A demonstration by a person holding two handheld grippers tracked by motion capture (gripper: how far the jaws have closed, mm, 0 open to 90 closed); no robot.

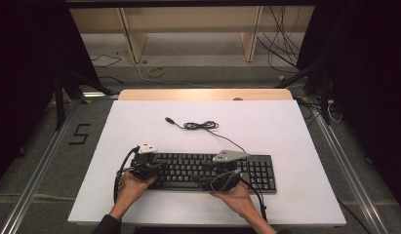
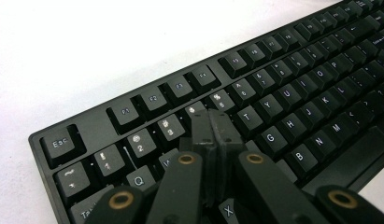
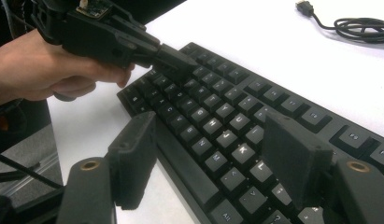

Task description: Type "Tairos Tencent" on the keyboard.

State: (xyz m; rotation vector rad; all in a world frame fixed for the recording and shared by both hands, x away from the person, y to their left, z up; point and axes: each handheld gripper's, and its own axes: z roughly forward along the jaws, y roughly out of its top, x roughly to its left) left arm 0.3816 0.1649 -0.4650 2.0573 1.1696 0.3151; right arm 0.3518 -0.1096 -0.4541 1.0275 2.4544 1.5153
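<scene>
The keyboard point(image 1: 208, 170) lies along the table's point(image 1: 286, 131) near edge. It could skid, or a neighbouring key get struck, if the left gripper point(image 2: 213, 128), jaws together, lands off-centre; it seems to rest near the 4 key. The right gripper point(image 3: 213, 154), jaws apart, hovers low over the keyboard's middle, tilted forward.
</scene>
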